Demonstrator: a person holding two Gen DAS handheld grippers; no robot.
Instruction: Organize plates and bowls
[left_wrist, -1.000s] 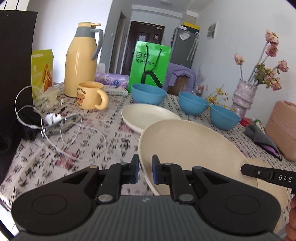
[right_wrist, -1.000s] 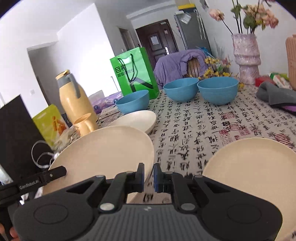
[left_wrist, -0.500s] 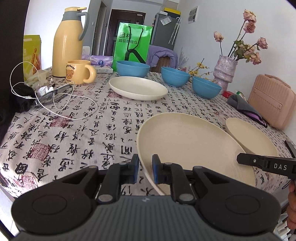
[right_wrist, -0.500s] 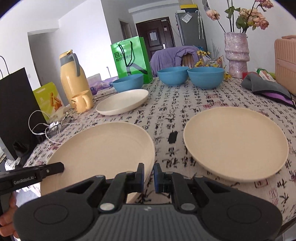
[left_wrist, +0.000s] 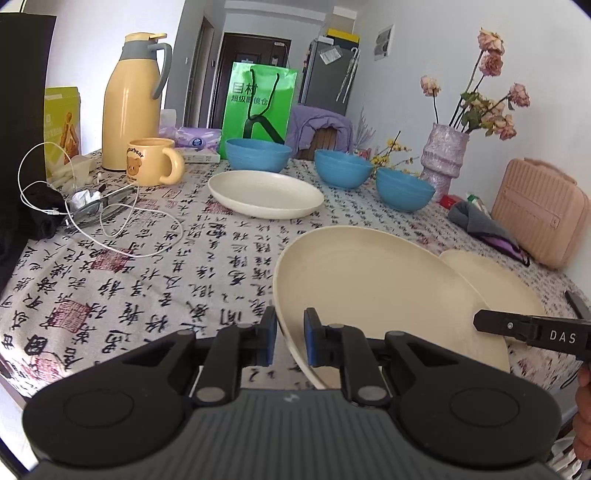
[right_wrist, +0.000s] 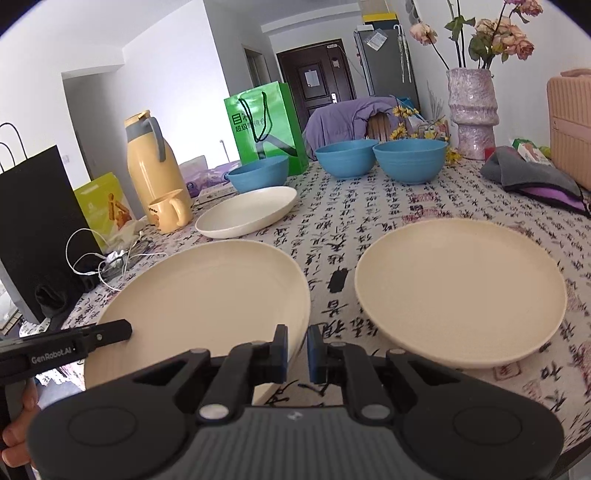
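— Where's the cream plate (right_wrist: 207, 291)?

— At the tabletop's near edge, tilted, its face turned toward the second plate (right_wrist: 458, 295).

— Held?

— Left gripper (left_wrist: 290, 341) and right gripper (right_wrist: 294, 352) each clamp its rim, on opposite sides.

A large cream plate (left_wrist: 373, 291) is held tilted above the desk's near edge, its rim pinched on two sides. Just to its right a second cream plate (right_wrist: 461, 291) lies flat on the desk; from the left camera the held one overlaps it. A third, paler plate (left_wrist: 264, 194) lies flat farther back. Beyond it three blue bowls stand upright in a row: left bowl (left_wrist: 258, 154), middle bowl (left_wrist: 342, 168), right bowl (left_wrist: 404, 188).
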